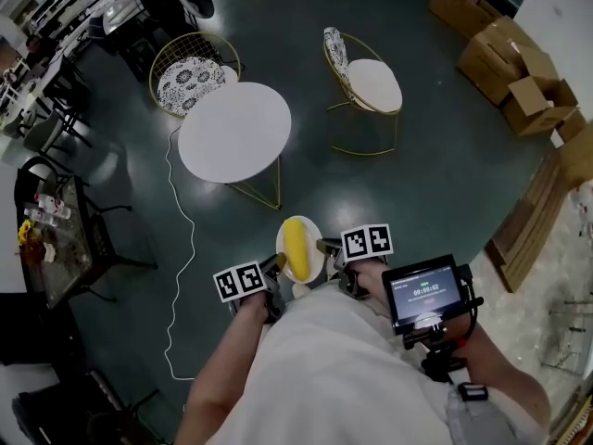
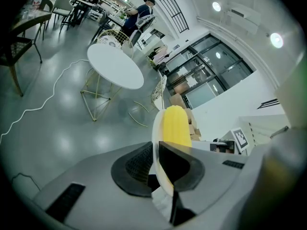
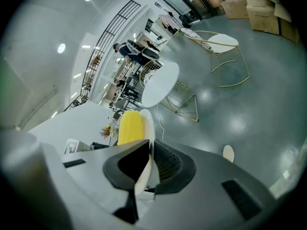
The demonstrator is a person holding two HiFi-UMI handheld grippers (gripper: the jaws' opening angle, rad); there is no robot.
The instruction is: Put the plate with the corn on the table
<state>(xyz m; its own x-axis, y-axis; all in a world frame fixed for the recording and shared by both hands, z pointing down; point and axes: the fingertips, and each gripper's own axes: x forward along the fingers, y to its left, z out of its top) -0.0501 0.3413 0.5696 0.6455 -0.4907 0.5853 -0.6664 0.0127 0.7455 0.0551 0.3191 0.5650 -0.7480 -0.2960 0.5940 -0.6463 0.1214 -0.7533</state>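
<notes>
A white plate (image 1: 312, 232) with a yellow corn cob (image 1: 296, 247) on it is held in the air between both grippers, close to my body. My left gripper (image 1: 276, 265) is shut on the plate's left rim (image 2: 156, 128), with the corn (image 2: 175, 125) just past its jaws. On the opposite rim (image 3: 149, 123) my right gripper (image 1: 326, 248) is shut, the corn (image 3: 131, 126) showing beside it. The round white table (image 1: 234, 131) stands ahead on the dark floor, apart from the plate, and appears in the left gripper view too (image 2: 115, 65).
Two gold-wire chairs (image 1: 193, 70) (image 1: 365, 80) stand behind the table. A white cable (image 1: 185, 248) runs over the floor at left. Cardboard boxes (image 1: 505, 63) are piled at the right. A dark side table (image 1: 56, 248) with small items stands at the far left.
</notes>
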